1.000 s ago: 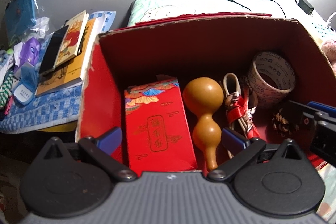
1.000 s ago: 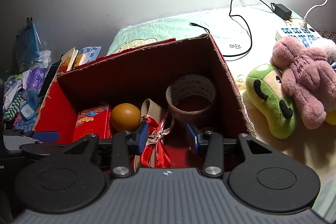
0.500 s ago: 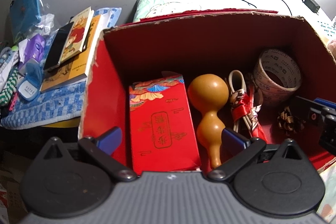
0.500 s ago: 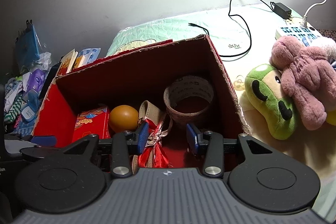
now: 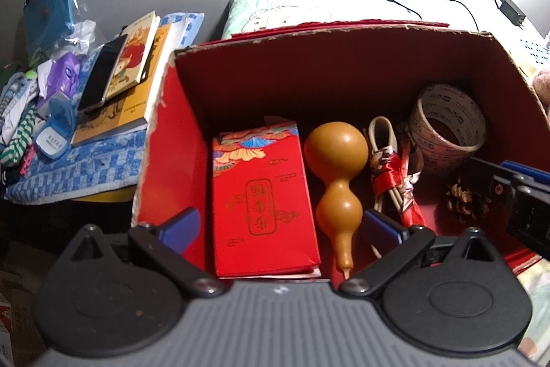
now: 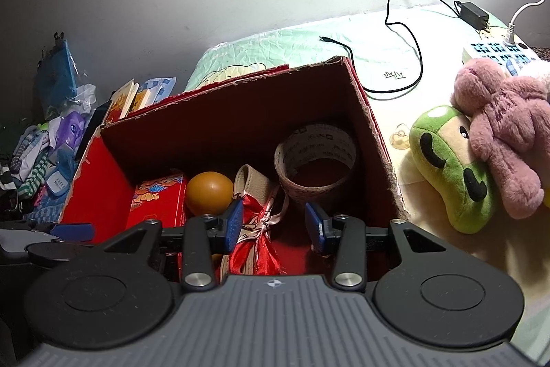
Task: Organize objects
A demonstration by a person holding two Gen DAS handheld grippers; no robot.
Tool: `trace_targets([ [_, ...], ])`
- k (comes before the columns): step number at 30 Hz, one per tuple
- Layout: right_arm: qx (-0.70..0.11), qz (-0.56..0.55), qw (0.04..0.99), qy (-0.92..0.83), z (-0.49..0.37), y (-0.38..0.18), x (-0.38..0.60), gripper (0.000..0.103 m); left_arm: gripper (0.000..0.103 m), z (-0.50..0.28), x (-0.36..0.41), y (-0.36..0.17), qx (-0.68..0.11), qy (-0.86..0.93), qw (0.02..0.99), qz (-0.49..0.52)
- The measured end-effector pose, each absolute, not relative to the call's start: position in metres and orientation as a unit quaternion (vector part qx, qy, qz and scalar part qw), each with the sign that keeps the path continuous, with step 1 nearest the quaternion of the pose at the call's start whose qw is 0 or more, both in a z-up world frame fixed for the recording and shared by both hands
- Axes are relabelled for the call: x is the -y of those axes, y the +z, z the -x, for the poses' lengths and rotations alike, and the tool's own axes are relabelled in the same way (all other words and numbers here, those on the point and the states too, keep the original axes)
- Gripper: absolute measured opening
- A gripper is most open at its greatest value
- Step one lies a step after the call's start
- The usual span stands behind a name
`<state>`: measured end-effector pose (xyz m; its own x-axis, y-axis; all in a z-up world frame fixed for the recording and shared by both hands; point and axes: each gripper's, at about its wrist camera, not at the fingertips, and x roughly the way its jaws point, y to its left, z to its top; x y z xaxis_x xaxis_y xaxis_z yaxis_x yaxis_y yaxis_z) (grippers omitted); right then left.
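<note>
Both grippers (image 5: 280, 227) (image 6: 276, 226) look the same: ribbed grey body, black arms with silver screws, blue pads (image 6: 234, 224) inside the jaws.

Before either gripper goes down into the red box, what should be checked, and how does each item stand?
1. Left gripper open and empty: ok.
2. Right gripper open and empty: ok.
3. Red box open at the top: ok.
4. Items separable: cannot tell; gourd lies close beside the red packet, contact unclear.
5. Ribbon bundle sits between the right gripper's fingers: ok.
6. Pine cone reachable: not ok; the right gripper partly covers it in the left wrist view.
</note>
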<state>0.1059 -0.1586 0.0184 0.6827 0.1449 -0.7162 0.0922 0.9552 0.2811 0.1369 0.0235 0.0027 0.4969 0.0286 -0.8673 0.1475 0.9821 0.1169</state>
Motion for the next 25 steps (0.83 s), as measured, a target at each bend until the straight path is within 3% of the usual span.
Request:
trace_targets([
  [25, -0.393, -0.15, 0.907, 0.017, -0.104, 0.0179, 0.1597, 0.043, 0.095, -0.1382, -0.024, -0.0023, -0.511, -0.049, 0.856, -0.063],
])
